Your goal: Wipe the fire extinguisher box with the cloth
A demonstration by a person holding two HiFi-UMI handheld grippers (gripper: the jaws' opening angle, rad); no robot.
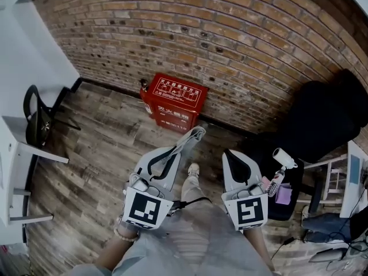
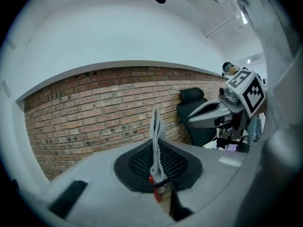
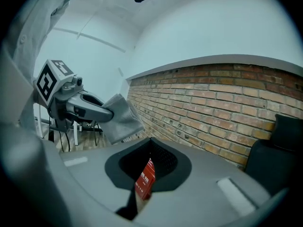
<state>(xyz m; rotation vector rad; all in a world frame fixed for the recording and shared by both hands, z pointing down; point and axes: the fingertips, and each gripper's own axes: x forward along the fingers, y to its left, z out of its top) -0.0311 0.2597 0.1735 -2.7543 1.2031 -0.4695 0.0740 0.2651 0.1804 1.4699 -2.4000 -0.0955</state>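
Left gripper [image 1: 187, 141]: jaws pressed together on a grey cloth [image 1: 196, 133]. In the left gripper view the cloth stands up from between the pads as a narrow folded strip.
Right gripper [image 1: 231, 155]: jaws drawn in to a thin slit with nothing between them. It is level with the left gripper and just to its right.
Marker cubes: two, one per gripper, left cube [image 1: 144, 209] and right cube [image 1: 250, 212]. Each has black-and-white square patterns and no words.
Task thing: one red fire extinguisher box [image 1: 175, 94] on the wood plank floor [image 1: 98, 154], backed against the brick wall [image 1: 230, 50]. It is ahead of both grippers and apart from them.
Box axis: long side runs along the wall, upper left to lower right in the head view. The lid faces up and the front face is turned toward the person.
Writing: white Chinese characters on the lid and front face, too small to read with certainty. A sliver of red box with white print shows through the right gripper's slit.
Cloth vs box: not touching. The cloth is held above the floor, nearer the person than the box.
Person: one shoe [image 1: 193, 169] shows between the grippers.
Chairs: two. A black office chair [image 1: 328, 119] is at far right by the wall, and a black chair [image 1: 34, 119] is at left beside a white table [image 1: 14, 154].
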